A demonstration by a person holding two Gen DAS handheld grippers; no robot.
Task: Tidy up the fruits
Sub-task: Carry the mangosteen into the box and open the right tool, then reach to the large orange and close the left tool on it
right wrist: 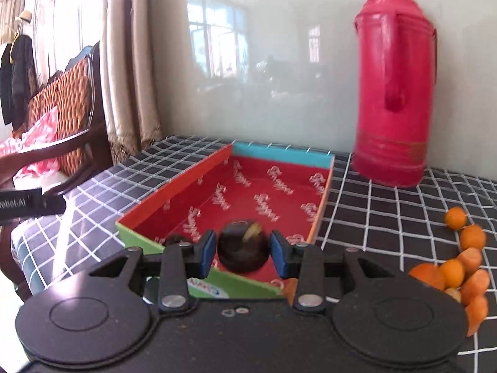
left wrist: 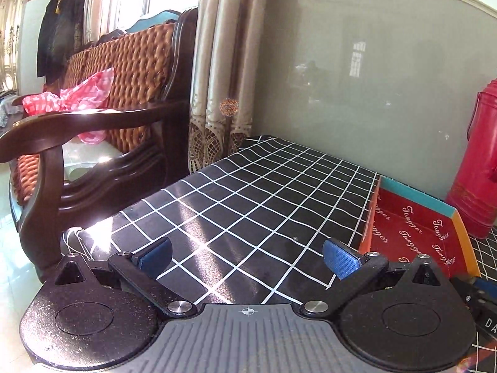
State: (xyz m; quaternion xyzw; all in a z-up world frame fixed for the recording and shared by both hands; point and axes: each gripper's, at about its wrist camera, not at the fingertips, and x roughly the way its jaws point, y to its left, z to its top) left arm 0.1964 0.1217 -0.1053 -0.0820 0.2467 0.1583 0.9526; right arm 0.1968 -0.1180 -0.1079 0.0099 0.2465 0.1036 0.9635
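In the right wrist view my right gripper (right wrist: 243,251) is shut on a dark round mangosteen (right wrist: 243,247) and holds it over the near end of the red-lined box (right wrist: 273,192). Another dark fruit (right wrist: 174,241) lies in the box's near left corner, partly hidden by a finger. Several small orange fruits (right wrist: 456,267) lie on the checked cloth to the right. In the left wrist view my left gripper (left wrist: 248,256) is open and empty over the cloth, left of the box (left wrist: 413,233).
A tall red thermos (right wrist: 393,87) stands behind the box against the grey wall; it also shows in the left wrist view (left wrist: 478,168). A wooden armchair (left wrist: 93,143) stands past the table's left edge. The black checked cloth (left wrist: 264,192) covers the table.
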